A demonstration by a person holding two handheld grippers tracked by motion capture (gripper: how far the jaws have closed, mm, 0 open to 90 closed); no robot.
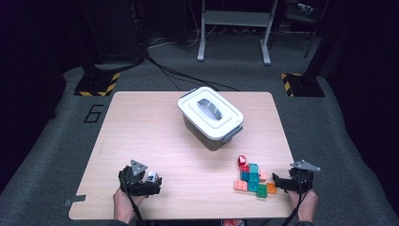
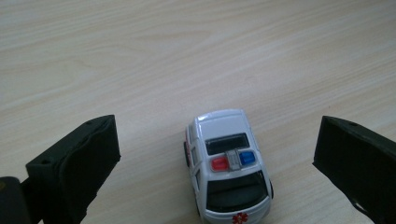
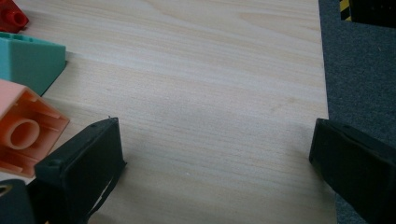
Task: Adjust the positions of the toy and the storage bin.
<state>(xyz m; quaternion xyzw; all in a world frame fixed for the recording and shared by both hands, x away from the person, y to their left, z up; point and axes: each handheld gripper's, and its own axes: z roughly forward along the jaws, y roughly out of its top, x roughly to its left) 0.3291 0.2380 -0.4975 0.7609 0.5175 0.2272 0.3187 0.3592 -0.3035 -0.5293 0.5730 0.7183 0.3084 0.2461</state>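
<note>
Left gripper [image 2: 217, 154] sits low at the near-left of the table [image 1: 141, 127], jaws spread wide; toy police car [image 2: 227, 165] stands on its wheels between them, touching neither jaw; white body, red and blue roof light bar, red star mark on the end nearest the camera; in the high view the car [image 1: 151, 177] shows just past the left gripper [image 1: 151, 181]. Right gripper [image 3: 215, 158] also spread, nothing between its jaws, only bare wood; it sits at the near-right table edge, just right of the pile of coloured blocks [image 1: 254, 178]; peach block [image 3: 23, 128] lies just beside its left jaw. White lidded box [image 1: 211, 115] stands mid-table, well apart from both grippers, lid on.
</note>
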